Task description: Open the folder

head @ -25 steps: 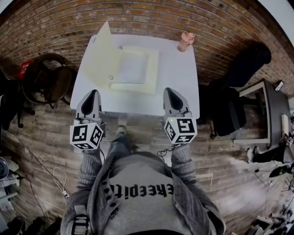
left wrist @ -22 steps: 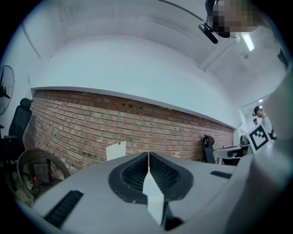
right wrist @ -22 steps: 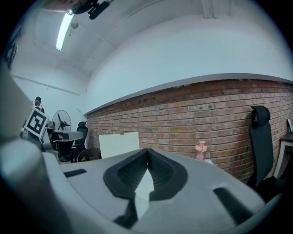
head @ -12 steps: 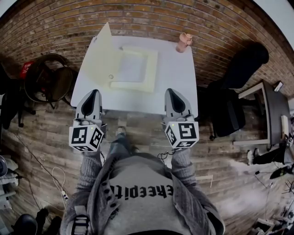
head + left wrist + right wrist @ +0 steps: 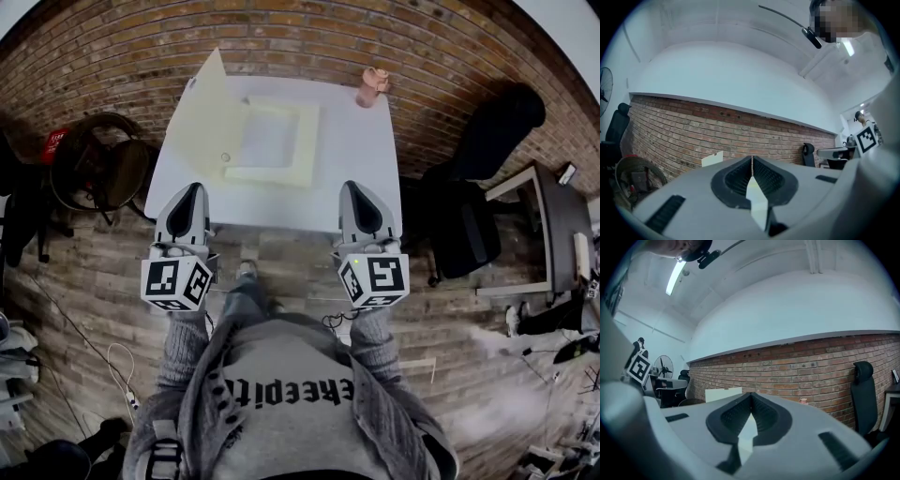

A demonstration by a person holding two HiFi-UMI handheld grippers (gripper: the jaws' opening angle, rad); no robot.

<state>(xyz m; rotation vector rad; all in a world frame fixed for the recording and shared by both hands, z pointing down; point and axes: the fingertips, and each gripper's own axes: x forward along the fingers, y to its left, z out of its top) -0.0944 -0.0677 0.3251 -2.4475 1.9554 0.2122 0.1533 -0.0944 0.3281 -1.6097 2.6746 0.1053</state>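
Note:
The pale yellow folder [image 5: 272,141] lies open on the white table [image 5: 356,159], its cover flap [image 5: 202,108] tilted up at the left, a small round button on it near the front. A white sheet lies inside. The flap's top [image 5: 712,159] shows over the left gripper's body, and again as a pale strip [image 5: 723,394] in the right gripper view. My left gripper [image 5: 187,195] hangs over the table's near left edge, shut and empty. My right gripper [image 5: 357,193] hangs over the near right edge, shut and empty. Both sit well short of the folder.
A pink cup-like object [image 5: 371,86] stands at the table's far right corner. A round wire basket [image 5: 98,169] sits on the floor at the left, a black office chair [image 5: 469,187] and a desk [image 5: 553,225] at the right. A brick wall [image 5: 300,37] backs the table.
Both grippers have drawn slightly back toward the person and risen a little. The folder stays open and unmoved.

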